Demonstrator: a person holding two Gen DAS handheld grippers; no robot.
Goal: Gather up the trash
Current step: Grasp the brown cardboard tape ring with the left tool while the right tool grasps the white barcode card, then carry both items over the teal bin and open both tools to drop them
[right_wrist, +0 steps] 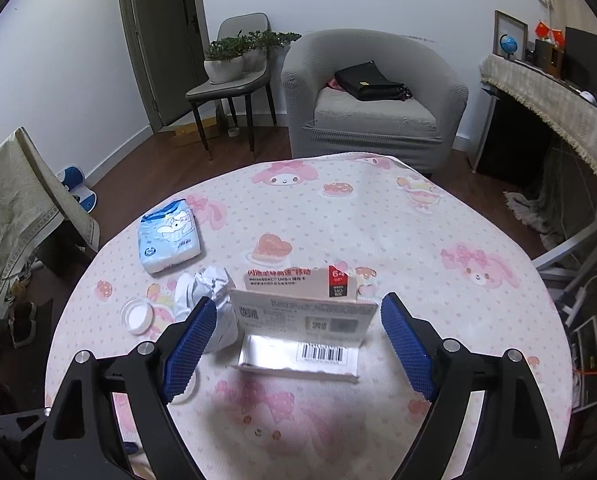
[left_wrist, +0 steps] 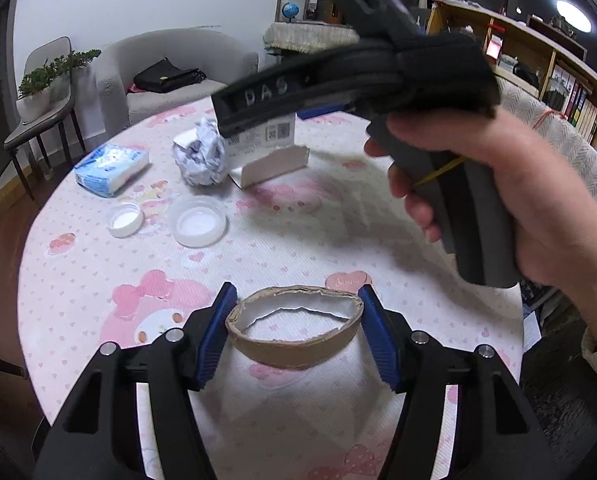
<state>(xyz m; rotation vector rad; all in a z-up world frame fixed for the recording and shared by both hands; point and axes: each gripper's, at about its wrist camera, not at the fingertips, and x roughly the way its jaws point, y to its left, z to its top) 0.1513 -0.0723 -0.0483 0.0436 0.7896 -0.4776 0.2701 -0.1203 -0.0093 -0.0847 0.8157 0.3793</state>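
Pinching a squashed brown cardboard ring (left_wrist: 294, 330) with a torn white lining, the left gripper (left_wrist: 296, 334) holds it above the pink cartoon tablecloth (left_wrist: 306, 236). Spread wide, the right gripper (right_wrist: 298, 344) frames a folded printed card package (right_wrist: 302, 320) beside crumpled white paper (right_wrist: 210, 296).

The card packet (left_wrist: 272, 156) is partly hidden in the left view by the blurred right gripper (left_wrist: 234, 114), whose fingertips cannot be made out. In the right view, the paper ball (right_wrist: 214, 300) is partly covered by a blue pad (right_wrist: 190, 348). Both grippers' bodies are cut off by the lower edges.
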